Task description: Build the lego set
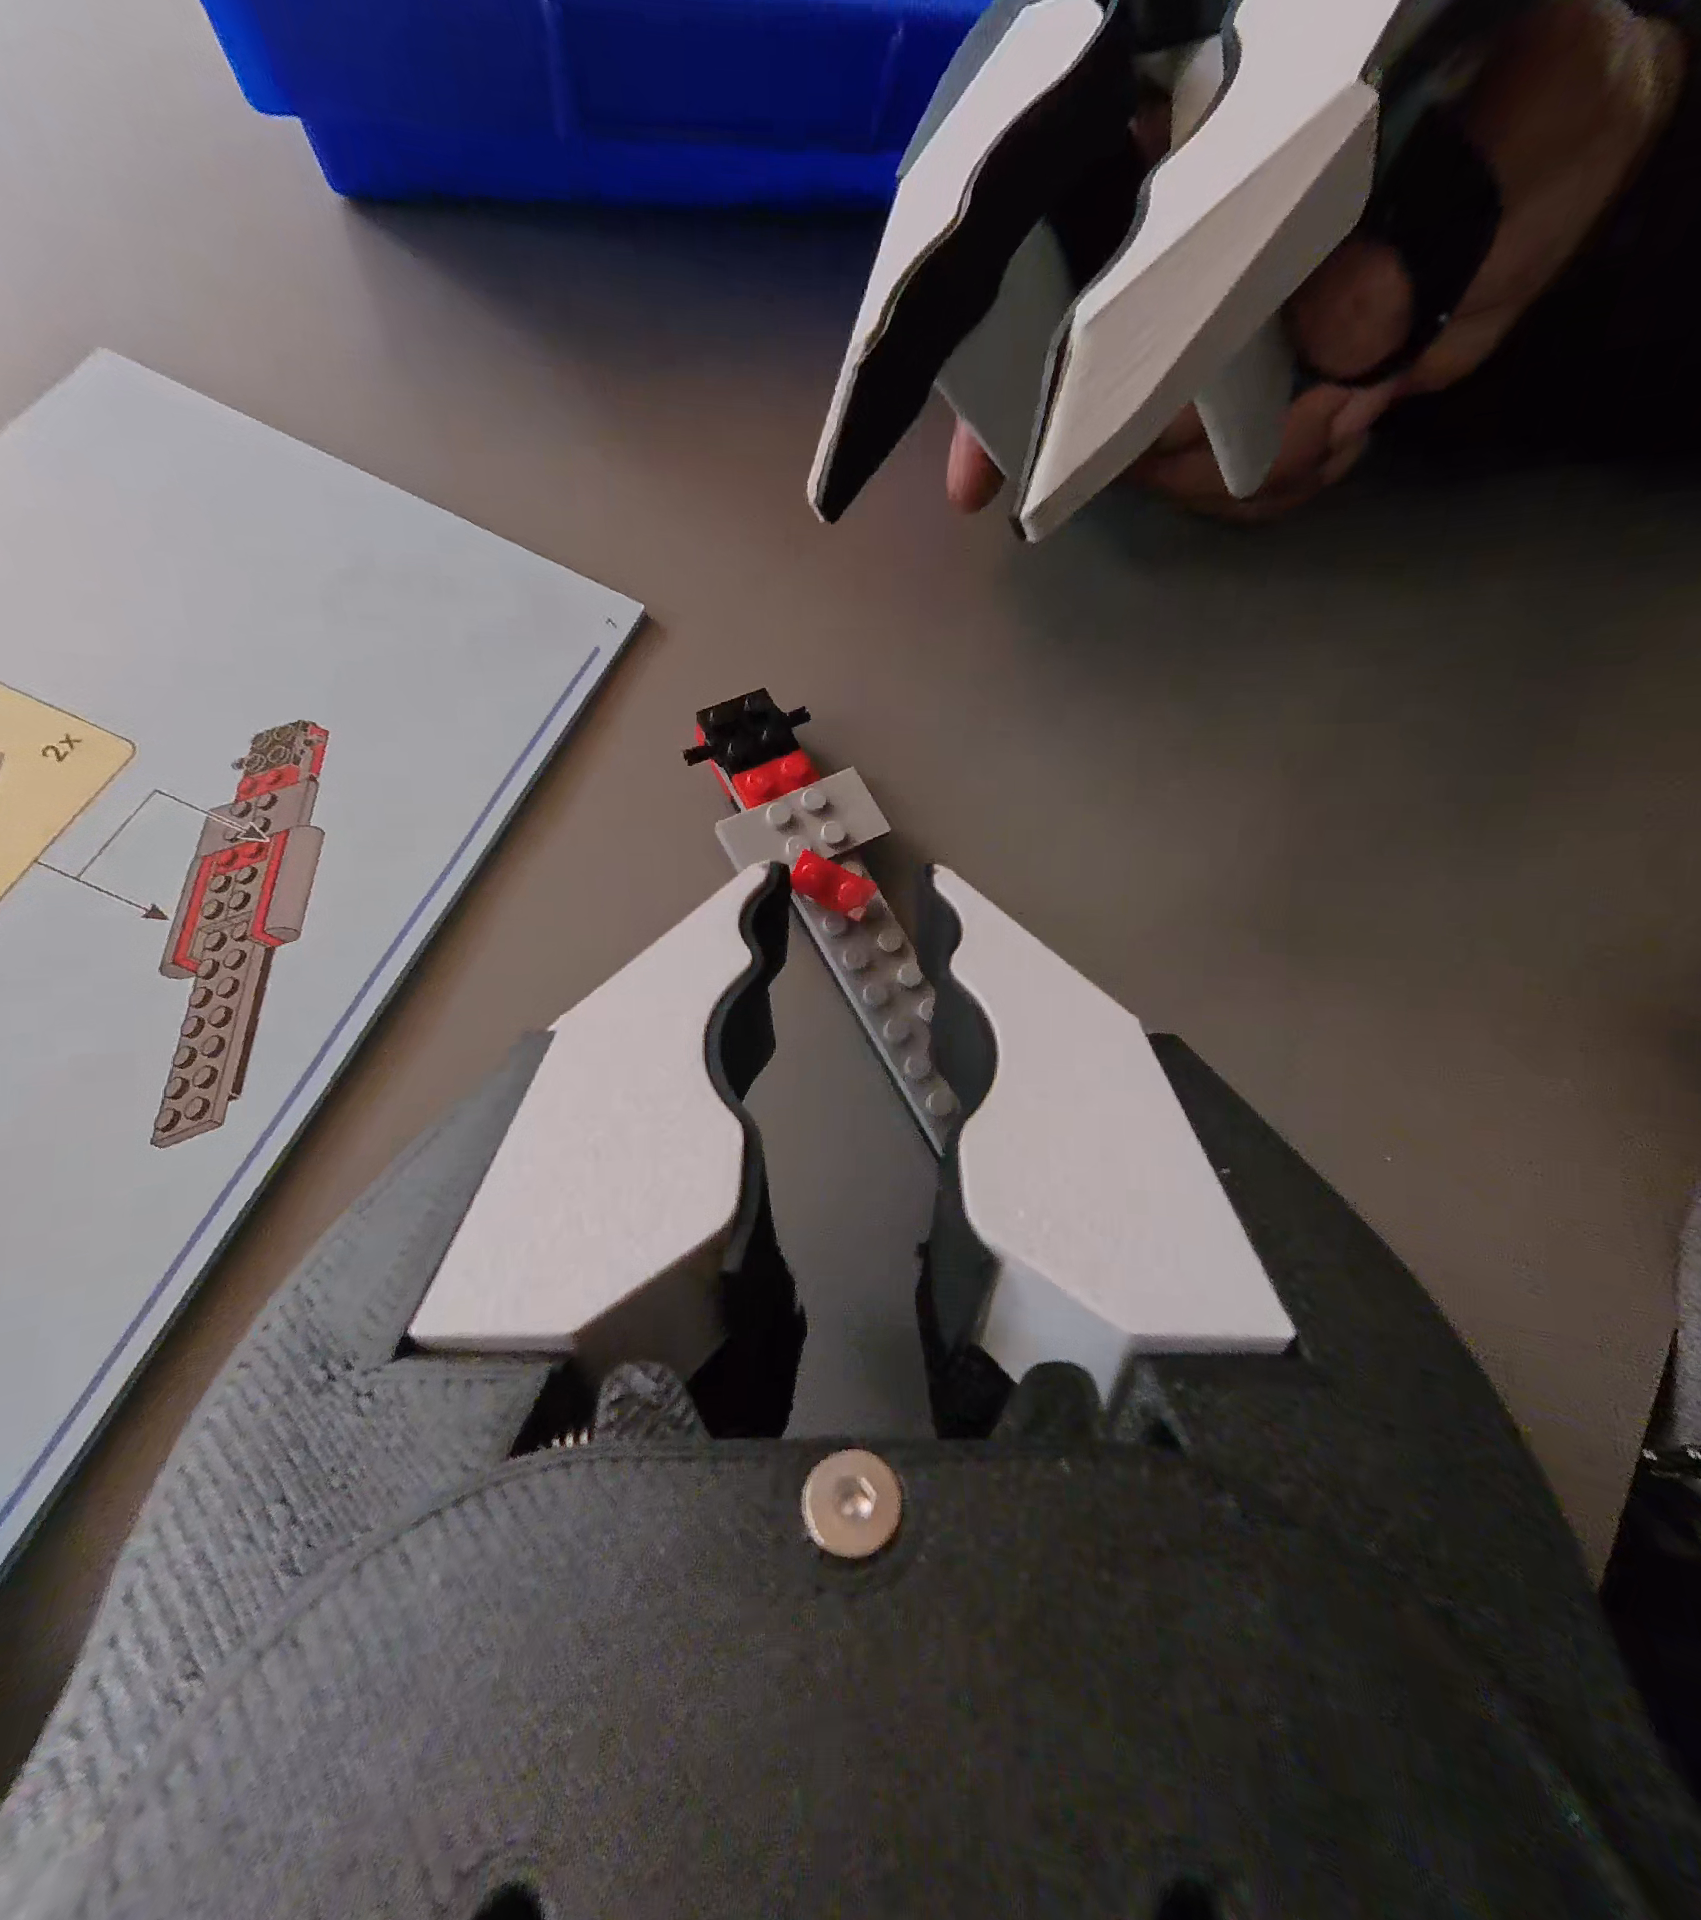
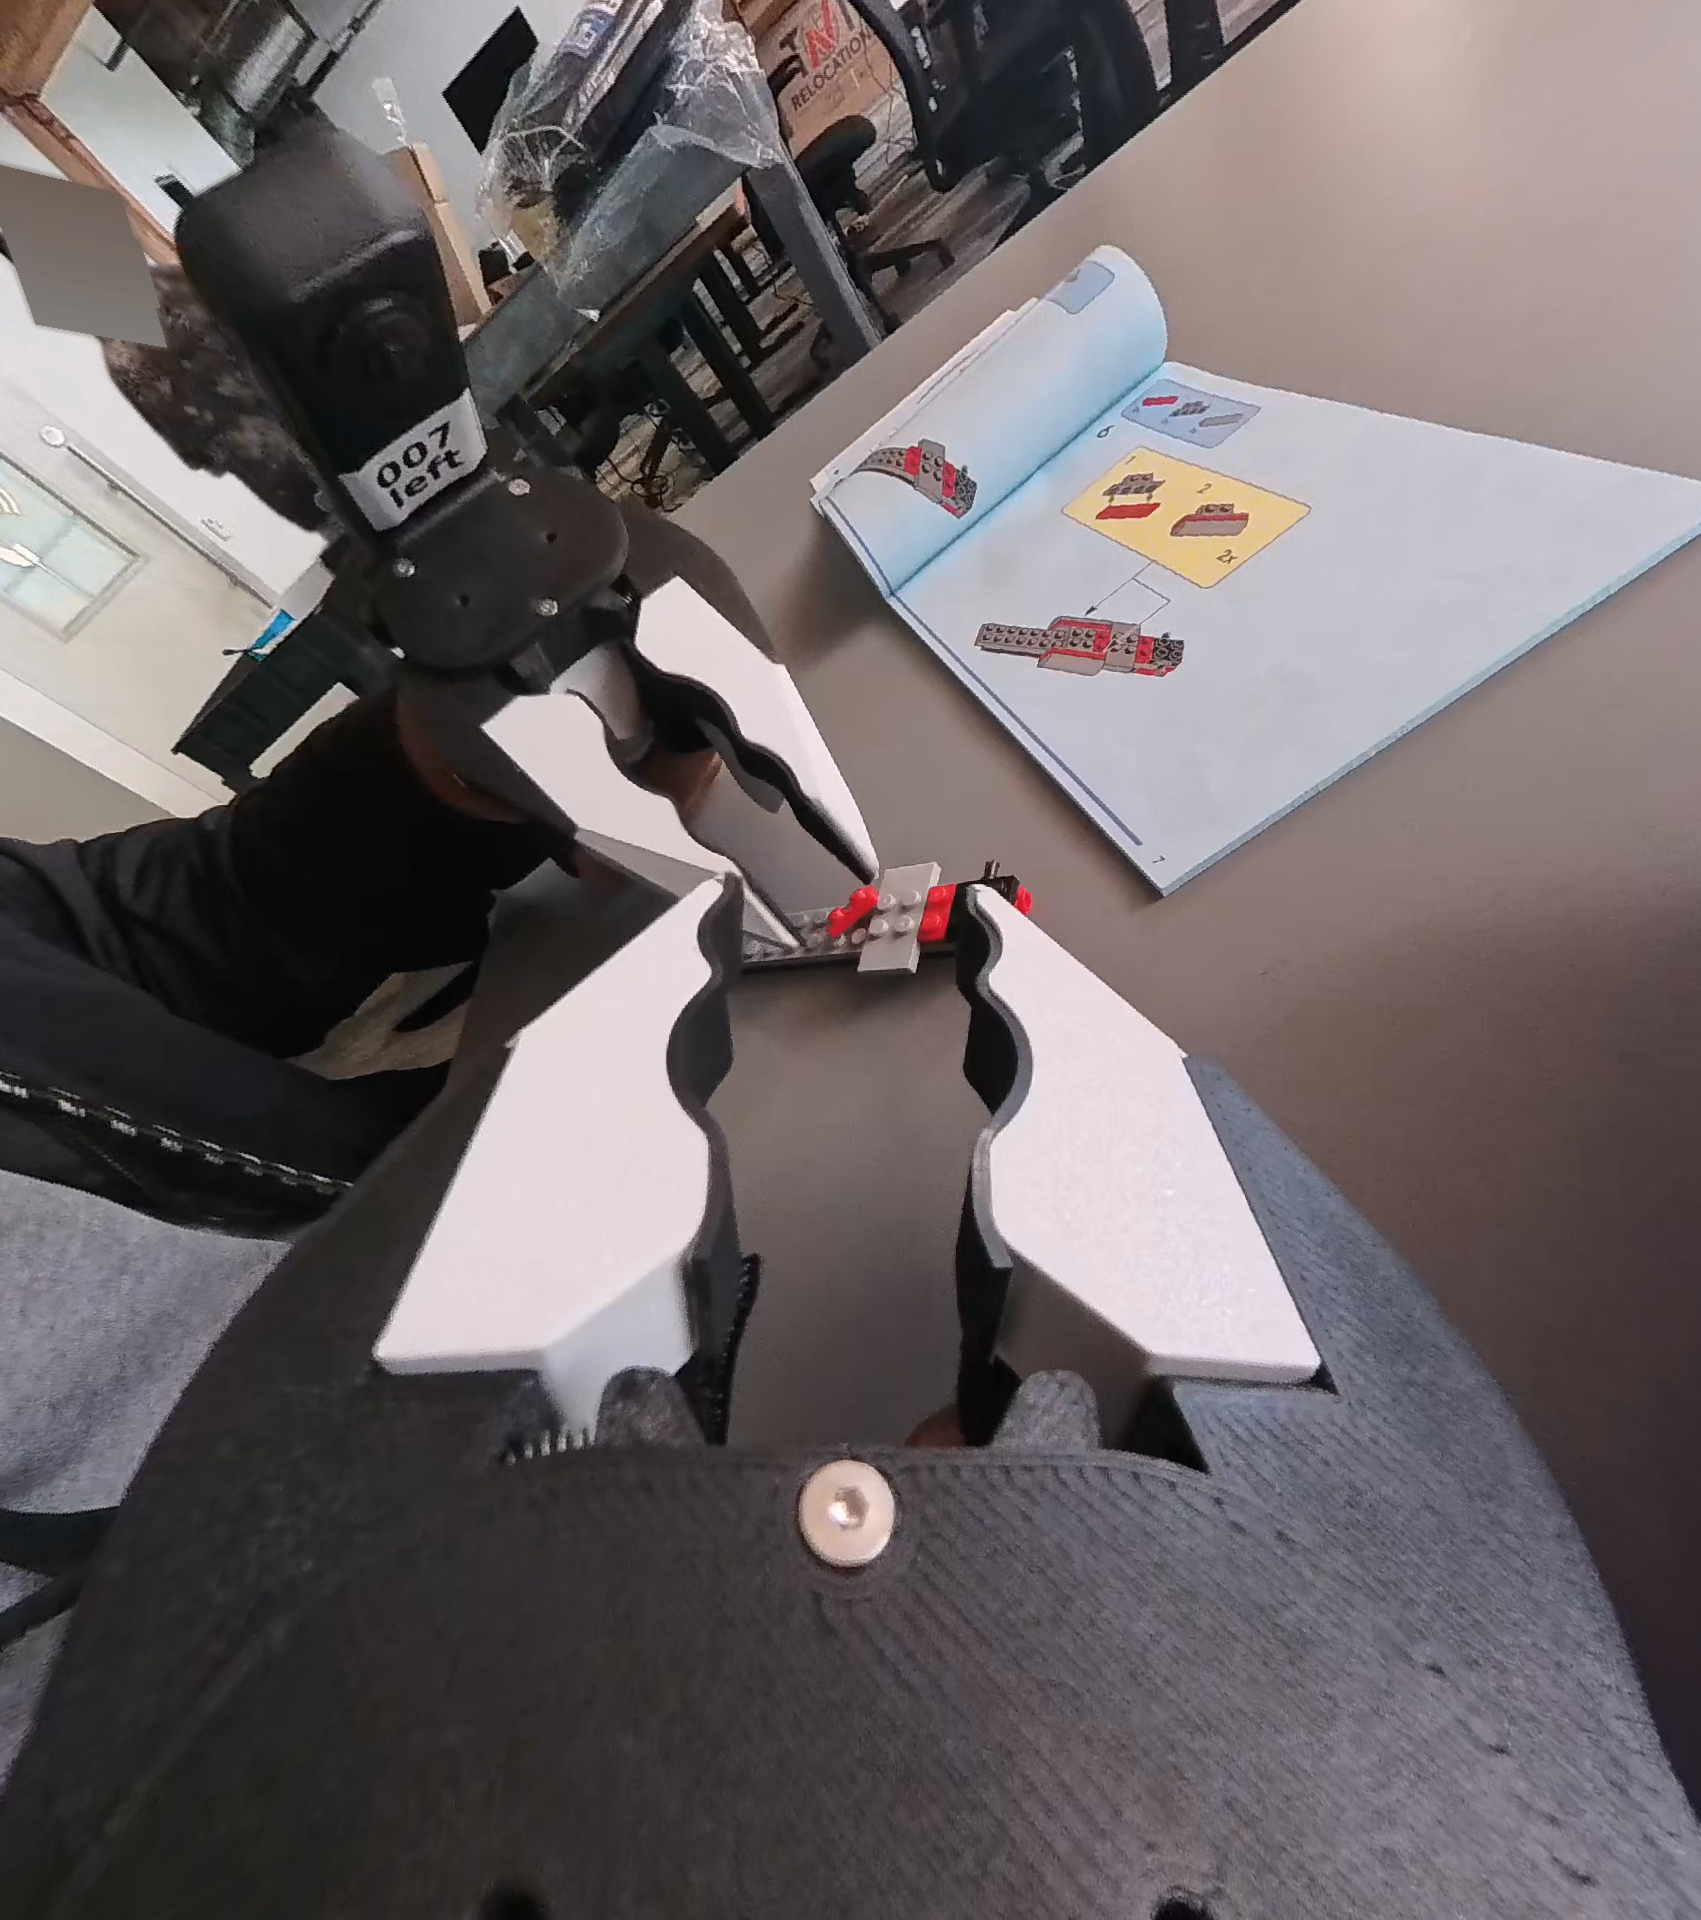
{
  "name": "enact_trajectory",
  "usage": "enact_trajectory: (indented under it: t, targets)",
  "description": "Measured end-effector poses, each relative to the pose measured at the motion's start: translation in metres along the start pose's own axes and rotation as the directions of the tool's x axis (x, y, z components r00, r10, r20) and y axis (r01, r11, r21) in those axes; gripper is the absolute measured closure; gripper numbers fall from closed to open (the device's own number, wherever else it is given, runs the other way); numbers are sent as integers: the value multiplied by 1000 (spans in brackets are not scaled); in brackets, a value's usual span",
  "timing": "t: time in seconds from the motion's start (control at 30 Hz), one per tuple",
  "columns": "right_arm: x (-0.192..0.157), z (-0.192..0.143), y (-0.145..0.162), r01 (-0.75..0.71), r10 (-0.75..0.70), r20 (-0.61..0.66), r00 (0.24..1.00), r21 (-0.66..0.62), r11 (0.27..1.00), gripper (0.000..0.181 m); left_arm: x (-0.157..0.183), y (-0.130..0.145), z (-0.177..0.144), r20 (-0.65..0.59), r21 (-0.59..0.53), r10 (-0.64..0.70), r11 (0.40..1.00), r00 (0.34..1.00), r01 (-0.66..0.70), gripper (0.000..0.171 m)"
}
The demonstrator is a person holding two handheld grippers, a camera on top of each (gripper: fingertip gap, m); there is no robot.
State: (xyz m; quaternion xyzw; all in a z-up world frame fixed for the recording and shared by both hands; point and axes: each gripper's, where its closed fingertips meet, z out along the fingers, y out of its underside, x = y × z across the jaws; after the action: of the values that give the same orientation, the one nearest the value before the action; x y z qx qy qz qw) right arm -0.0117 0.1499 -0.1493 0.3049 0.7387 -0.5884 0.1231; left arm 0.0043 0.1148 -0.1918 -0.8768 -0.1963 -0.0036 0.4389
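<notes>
Closest to my left wrist camera, the left gripper [image 1: 851,883] stands narrowly parted around the tail of the lego model [image 1: 830,883], a long grey studded plate lying flat on the bench [image 1: 1345,831]. The plate runs slantwise through the gap, its rear end against the right-hand finger; whether the pads truly pinch it I cannot tell. Its long axis points away from me towards the black piece [image 1: 747,727] at the far end, with a grey cross plate [image 1: 804,816] and a skewed red piece [image 1: 830,883] between. My right gripper [image 2: 851,904], wide and empty, comes at the model broadside, its span set along the length rather than across it. So the left is nearer; I judge the right should press or straighten that red piece. An open instruction booklet [image 1: 202,883] lies left, a blue bin [image 1: 597,94] beyond.
</notes>
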Motion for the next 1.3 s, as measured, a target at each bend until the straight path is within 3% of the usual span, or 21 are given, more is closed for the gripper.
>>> enact_trajectory:
  t: [0.7,0.97,1.17,1.3]
  targets:
    - [0,0,0,-12,12,13,1000,2,1000,138,-4,2,2,13,-65,120,991,993,-119,155]
    - [0,0,0,-15,14,13,1000,2,1000,138,-4,-1,0,81,-72,159,986,984,-153,156]
    - [1,0,0,-15,15,10,1000,2,1000,138,-6,-9,-7,170,-29,-49,998,984,55,156]
    - [1,0,0,-15,15,10,1000,3,1000,138,-5,-5,-7,210,-11,-231,971,950,239,156]
